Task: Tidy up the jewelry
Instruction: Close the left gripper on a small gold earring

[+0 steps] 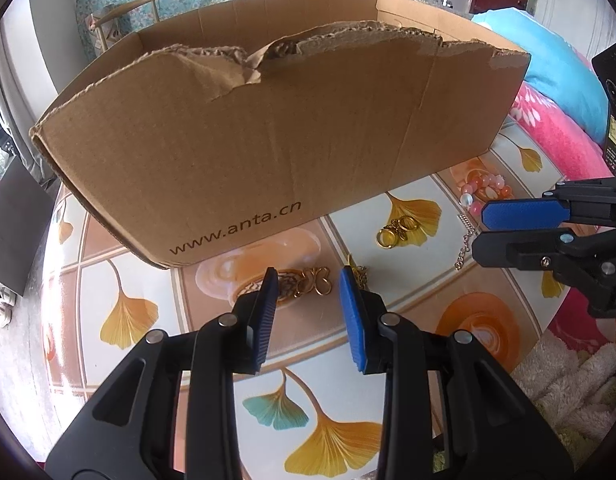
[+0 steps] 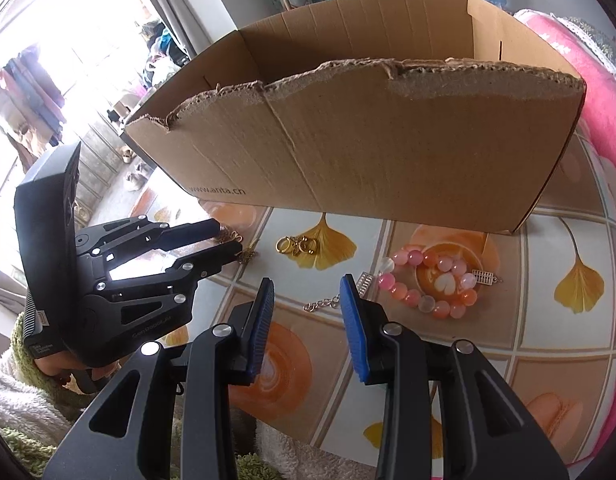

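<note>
Jewelry lies loose on the ginkgo-patterned worktop [image 2: 547, 344] before the torn brown cardboard box [image 2: 387, 152], seemingly awaiting sorting. Left hand-held gripper [image 1: 308, 280], spread, hovers level over the gold chain bracelet [image 1: 308, 286] at 12 o'clock. Right hand-held gripper [image 2: 307, 286], spread, frames the silver chain [image 2: 321, 303]; pink beaded bracelet [image 2: 427, 284] at 2 o'clock.

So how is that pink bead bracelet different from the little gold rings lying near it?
The pink bead bracelet is a loop of round, glossy pink, orange and milky beads; the gold rings are a small cluster of shiny metal. The bracelet spreads far wider than the rings. The bracelet lies over a coffee-cup print, the rings on a yellow leaf print. Both rest on the tablecloth before the cardboard box, ungripped.
</note>
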